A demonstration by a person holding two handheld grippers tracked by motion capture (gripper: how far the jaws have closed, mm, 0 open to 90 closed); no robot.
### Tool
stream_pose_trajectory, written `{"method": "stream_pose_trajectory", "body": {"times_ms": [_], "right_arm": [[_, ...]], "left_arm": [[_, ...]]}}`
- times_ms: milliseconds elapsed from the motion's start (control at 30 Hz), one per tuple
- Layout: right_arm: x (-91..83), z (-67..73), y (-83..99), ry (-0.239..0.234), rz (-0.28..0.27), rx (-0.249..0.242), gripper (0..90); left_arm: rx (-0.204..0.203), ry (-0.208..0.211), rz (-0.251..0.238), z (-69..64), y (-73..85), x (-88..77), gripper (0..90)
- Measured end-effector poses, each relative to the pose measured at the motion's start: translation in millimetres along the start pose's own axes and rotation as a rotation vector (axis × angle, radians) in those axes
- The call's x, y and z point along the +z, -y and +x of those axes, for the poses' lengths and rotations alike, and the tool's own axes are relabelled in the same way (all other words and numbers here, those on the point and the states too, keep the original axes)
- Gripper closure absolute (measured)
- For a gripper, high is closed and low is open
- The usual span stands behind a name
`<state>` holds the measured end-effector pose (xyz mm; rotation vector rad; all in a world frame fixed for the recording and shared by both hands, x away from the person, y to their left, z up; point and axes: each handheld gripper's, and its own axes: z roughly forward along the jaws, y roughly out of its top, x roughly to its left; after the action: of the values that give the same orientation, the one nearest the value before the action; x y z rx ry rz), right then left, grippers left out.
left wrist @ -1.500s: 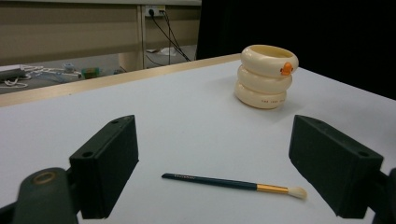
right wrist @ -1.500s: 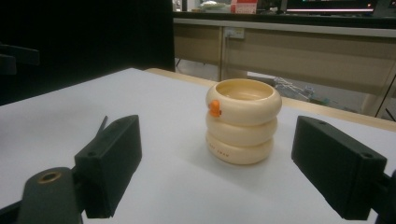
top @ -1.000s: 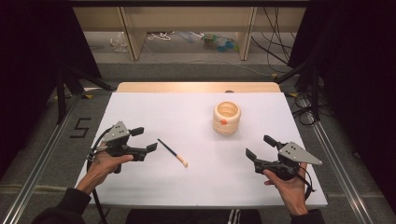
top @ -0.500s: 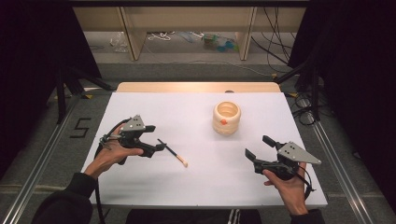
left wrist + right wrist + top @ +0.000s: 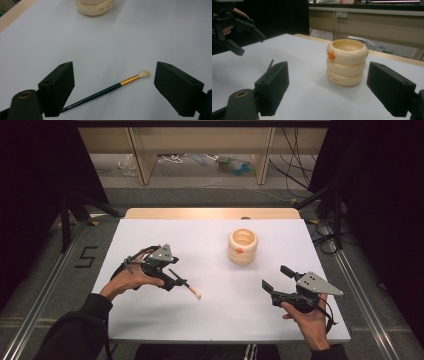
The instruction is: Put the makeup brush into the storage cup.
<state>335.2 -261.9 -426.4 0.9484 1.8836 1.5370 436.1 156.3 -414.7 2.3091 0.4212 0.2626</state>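
A thin paintbrush (image 5: 186,285) (image 5: 105,90) with a dark blue handle, gold ferrule and pale bristles lies on the white table (image 5: 215,320). My left gripper (image 5: 173,279) (image 5: 113,90) is open just above it, one jaw on each side of the handle. A cream ribbed cup (image 5: 242,246) (image 5: 347,61) with an orange knob stands upright at the table's middle right. My right gripper (image 5: 276,280) (image 5: 327,92) rests open near the front right edge and faces the cup, with nothing between its jaws.
A wooden strip (image 5: 210,213) runs along the table's far edge. Beyond it are shelf legs and cables on the floor. Metal rails (image 5: 45,285) flank the table on both sides.
My left gripper has moved right and forward from the left side of the table to over the paintbrush's handle. The right gripper has stayed put.
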Motion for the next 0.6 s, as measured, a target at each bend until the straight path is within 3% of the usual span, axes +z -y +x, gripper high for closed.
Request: {"method": "stream_pose_trajectory", "body": {"times_ms": [33,100,133,267,600], "right_arm": [[0.0,0.0,0.0,-0.001,0.000,-0.001,19.0],[0.0,0.1,0.0,-0.002,0.000,0.000,19.0],[-0.1,0.4,0.1,-0.005,0.004,0.005,18.9],[-0.1,0.4,0.1,0.008,0.009,-0.001,18.9],[1.8,-0.2,0.7,0.001,0.006,-0.020,19.0]], "left_arm": [[0.040,0.000,0.041,2.9,-1.4,-0.7,17.2],[0.017,0.002,0.033,3.1,-2.4,3.2,16.4],[0.029,0.004,0.042,4.6,-3.1,3.9,17.0],[0.015,0.011,0.041,7.8,-2.5,8.2,16.7],[0.076,0.063,0.109,12.0,-0.9,16.8,17.3]]}}
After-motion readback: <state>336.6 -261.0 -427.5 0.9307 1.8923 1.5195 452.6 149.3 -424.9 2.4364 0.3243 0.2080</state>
